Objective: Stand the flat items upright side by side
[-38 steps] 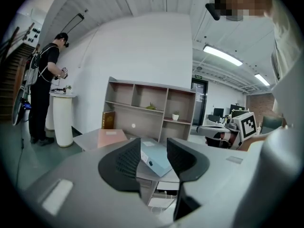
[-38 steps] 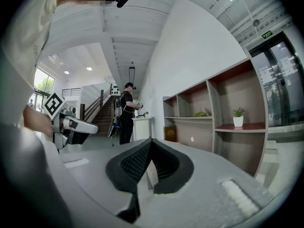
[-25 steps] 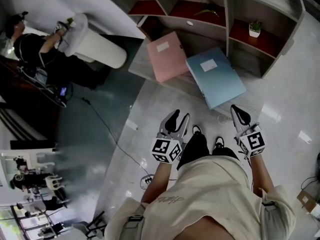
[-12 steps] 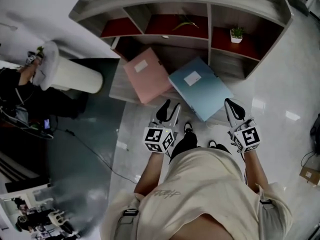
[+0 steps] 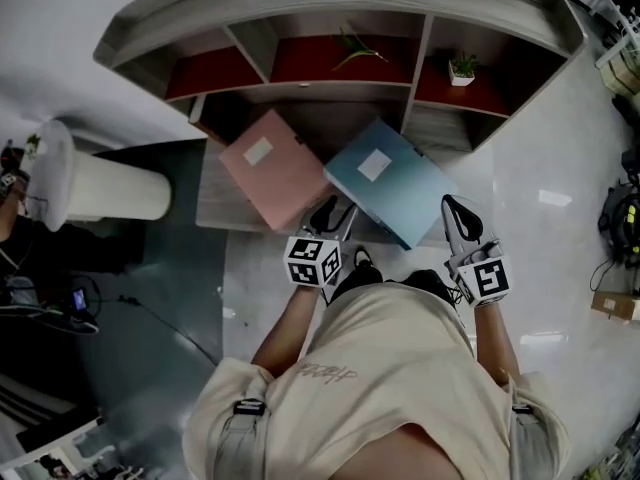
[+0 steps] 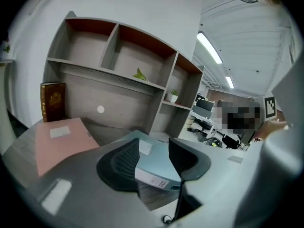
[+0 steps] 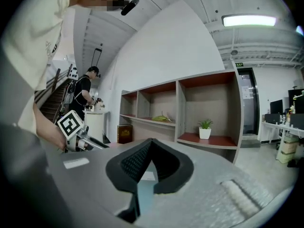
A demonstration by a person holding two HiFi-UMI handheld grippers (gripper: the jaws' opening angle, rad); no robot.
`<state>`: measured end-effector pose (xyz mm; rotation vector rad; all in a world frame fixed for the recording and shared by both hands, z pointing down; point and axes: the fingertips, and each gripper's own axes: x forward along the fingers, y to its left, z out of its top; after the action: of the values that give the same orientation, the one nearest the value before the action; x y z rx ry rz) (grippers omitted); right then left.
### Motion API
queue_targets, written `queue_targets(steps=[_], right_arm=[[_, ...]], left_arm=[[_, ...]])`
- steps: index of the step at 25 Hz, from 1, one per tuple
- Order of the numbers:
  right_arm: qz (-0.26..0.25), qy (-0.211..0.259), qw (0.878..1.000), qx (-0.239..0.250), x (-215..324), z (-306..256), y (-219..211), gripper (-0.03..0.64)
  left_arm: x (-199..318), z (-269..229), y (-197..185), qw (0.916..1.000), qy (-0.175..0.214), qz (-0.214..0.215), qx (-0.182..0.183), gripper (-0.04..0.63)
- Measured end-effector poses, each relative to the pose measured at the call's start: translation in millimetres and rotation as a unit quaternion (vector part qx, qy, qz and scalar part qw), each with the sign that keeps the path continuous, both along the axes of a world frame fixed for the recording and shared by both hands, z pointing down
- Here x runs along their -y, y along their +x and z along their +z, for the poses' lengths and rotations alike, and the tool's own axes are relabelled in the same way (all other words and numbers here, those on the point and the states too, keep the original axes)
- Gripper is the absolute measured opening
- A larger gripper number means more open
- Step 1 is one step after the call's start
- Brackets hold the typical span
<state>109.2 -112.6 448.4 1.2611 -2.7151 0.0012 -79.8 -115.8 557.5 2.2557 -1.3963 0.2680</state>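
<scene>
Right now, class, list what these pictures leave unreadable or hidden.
- The blue folder, left gripper view: spine label too small to read.
- The brown book, same view: title too small.
- The blue folder, right gripper view: mostly hidden behind the shut right tool.

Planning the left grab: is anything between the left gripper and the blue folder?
Nothing visible does. The left gripper, jaws just opening, holds nothing; the blue folder lies straight ahead, the pink folder off to its left.

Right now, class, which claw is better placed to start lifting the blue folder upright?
Left, probably. The left claw has just been opening; its jaws stand apart with a near corner of the blue folder between them, not gripped. The right claw is shut, off the folder's right side.
</scene>
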Motion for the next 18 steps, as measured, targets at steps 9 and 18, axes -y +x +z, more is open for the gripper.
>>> queue_targets(steps=[9, 18], right_arm=[[0.042, -0.008, 0.999, 0.004, -3, 0, 18, 0.000], [0.049, -0.007, 0.999, 0.009, 3, 5, 55, 0.000]], left_arm=[[15, 62, 8, 0.9959, -0.078, 0.011, -0.045, 0.267], [14, 134, 18, 0.9643, -0.199, -0.052, -0.167, 0.334]])
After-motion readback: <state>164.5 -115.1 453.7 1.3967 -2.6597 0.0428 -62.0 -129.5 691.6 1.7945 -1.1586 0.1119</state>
